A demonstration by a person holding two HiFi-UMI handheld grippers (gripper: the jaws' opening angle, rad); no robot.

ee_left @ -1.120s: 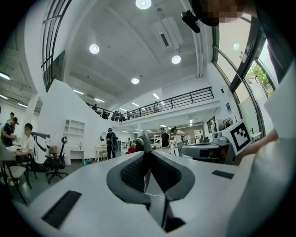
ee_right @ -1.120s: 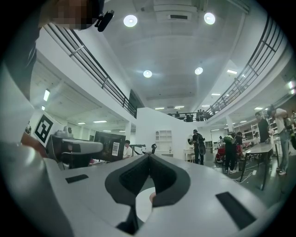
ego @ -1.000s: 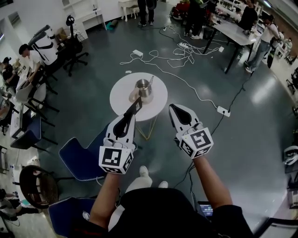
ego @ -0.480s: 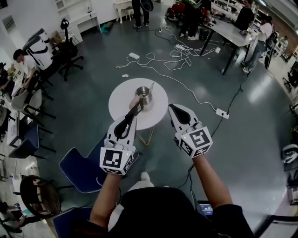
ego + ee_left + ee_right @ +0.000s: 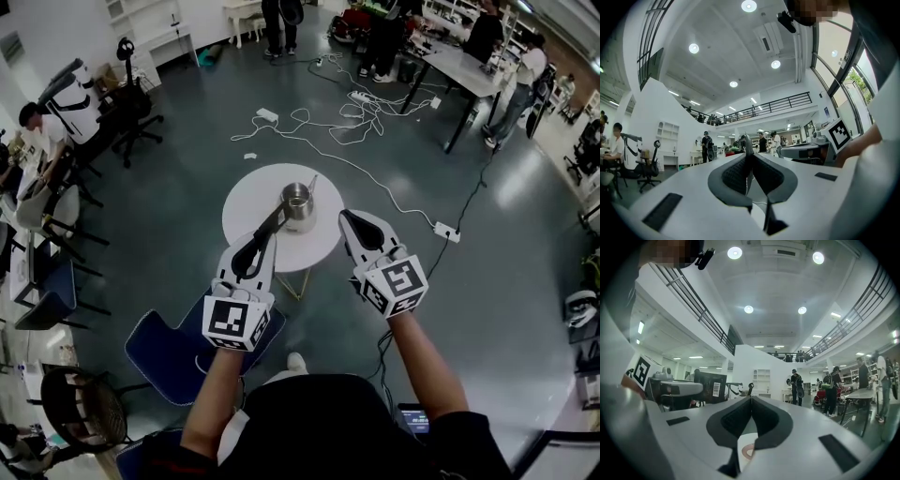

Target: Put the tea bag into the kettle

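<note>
She's at the carrying step: the left gripper [image 5: 269, 232] has its fingers pressed on a thin dark strip, the tea bag [image 5: 277, 217] as far as I can tell from here, held out over the near edge of the round white table [image 5: 246, 208], just short of the kettle [image 5: 298, 199]. The right gripper [image 5: 345, 217] hangs beside the table, fingers pressed together on nothing. The kettle stands open-topped and shows only bare metal inside. Next the bag needs bringing over that mouth, then the fingers parted to drop it in
</note>
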